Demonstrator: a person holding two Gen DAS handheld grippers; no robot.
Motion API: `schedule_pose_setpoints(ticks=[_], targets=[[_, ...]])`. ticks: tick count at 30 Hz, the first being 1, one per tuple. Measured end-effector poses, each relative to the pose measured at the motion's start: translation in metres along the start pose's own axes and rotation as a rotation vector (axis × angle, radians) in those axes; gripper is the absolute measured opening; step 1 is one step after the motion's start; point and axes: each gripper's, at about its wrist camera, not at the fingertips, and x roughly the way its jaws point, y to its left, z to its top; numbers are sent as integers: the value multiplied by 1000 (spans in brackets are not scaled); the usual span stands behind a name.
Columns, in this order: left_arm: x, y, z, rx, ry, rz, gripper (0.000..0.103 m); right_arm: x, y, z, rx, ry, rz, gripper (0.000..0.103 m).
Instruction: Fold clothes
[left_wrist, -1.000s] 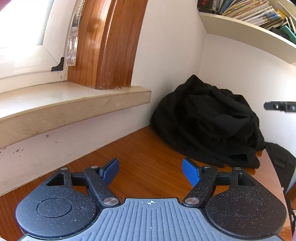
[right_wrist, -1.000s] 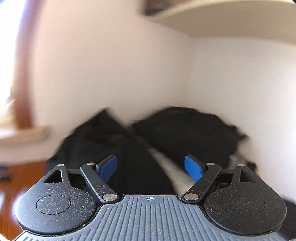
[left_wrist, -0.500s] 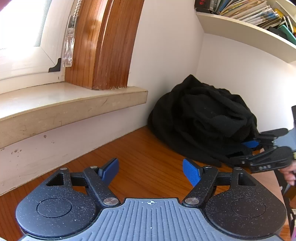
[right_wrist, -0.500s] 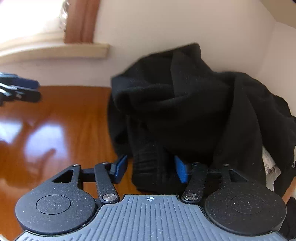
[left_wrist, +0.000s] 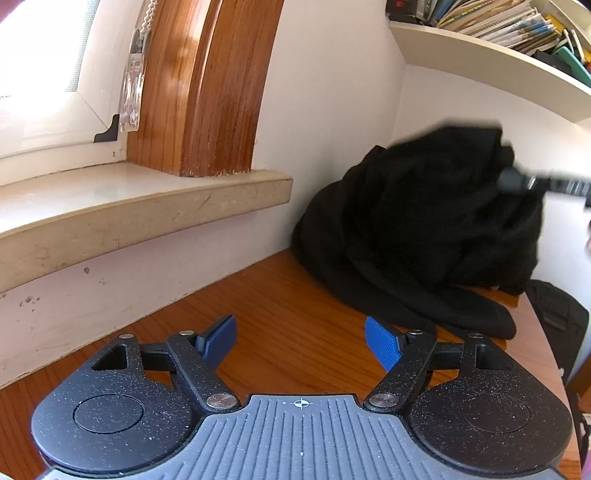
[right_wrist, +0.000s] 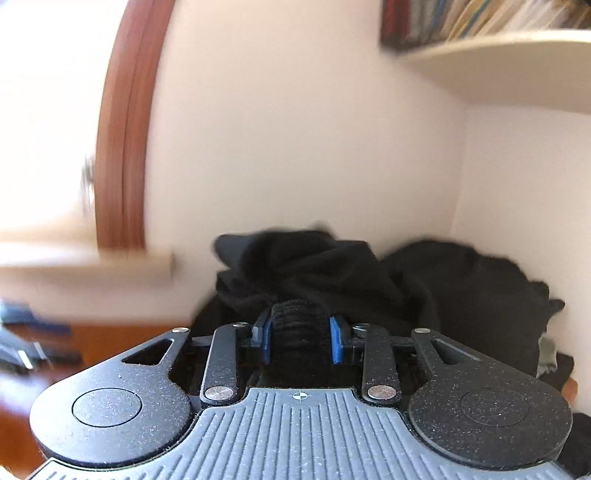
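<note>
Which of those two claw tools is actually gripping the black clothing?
The right gripper: its blue pads are shut on a ribbed fold of the black garment. The left gripper is open above the wooden table.

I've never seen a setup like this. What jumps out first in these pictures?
A heap of black clothes fills the corner of the wooden table. The right tool is clamped on a ribbed fold of it, while the left tool hangs open over bare wood. Books crowd a shelf above.
</note>
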Motion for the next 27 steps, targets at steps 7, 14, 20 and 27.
schedule_pose_setpoints(ticks=[7,14,20,27], targets=[[1,-4,1,7,0,-6,80,-6,-35,-3,102,42,-56,31],[6,-20,0,52,17,-31,80,2,-63,-59,131,179,-70,34],[11,-44,8,89,13,-79,84,-3,-64,-94,128,197,-37,39],[58,-91,34,178,10,-92,83,-7,-63,-118,202,118,-10,46]])
